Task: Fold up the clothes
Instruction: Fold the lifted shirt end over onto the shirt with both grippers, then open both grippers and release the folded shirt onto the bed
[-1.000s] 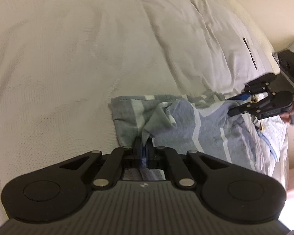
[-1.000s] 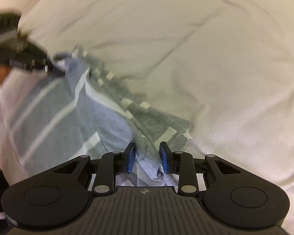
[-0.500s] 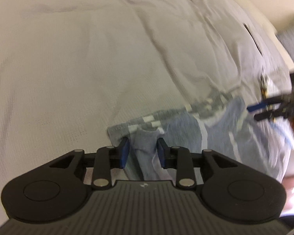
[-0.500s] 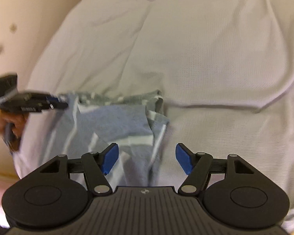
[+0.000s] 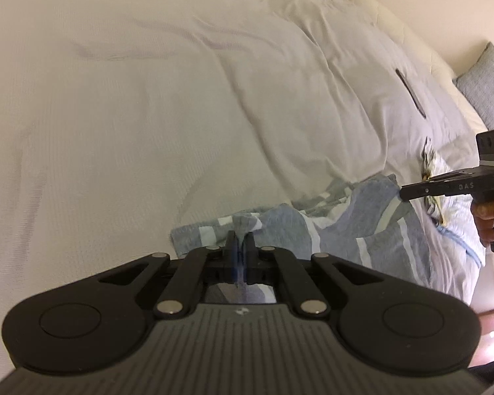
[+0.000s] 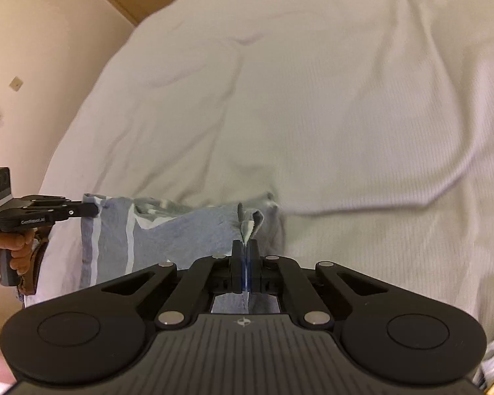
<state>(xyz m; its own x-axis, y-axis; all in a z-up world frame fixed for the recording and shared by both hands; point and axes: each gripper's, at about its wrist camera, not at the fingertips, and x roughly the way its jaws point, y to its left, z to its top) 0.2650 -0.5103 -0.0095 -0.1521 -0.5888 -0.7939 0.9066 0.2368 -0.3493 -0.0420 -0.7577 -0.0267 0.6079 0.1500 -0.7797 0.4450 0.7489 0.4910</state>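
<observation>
Jaws of both grippers, L [image 5: 240, 245] & R [image 6: 246, 247], clamped on blue striped cloth [image 6: 194, 233], atop white bedding [image 5: 148, 98].

Both grippers: matte black linkage arms, silver pivot screws, blue jaw pads, ribbed grey housing with small logo. Left gripper [image 6: 92, 210] side reads "Genrobot.AI"; right gripper [image 5: 403, 194] grey-handled, black cable above it.
</observation>
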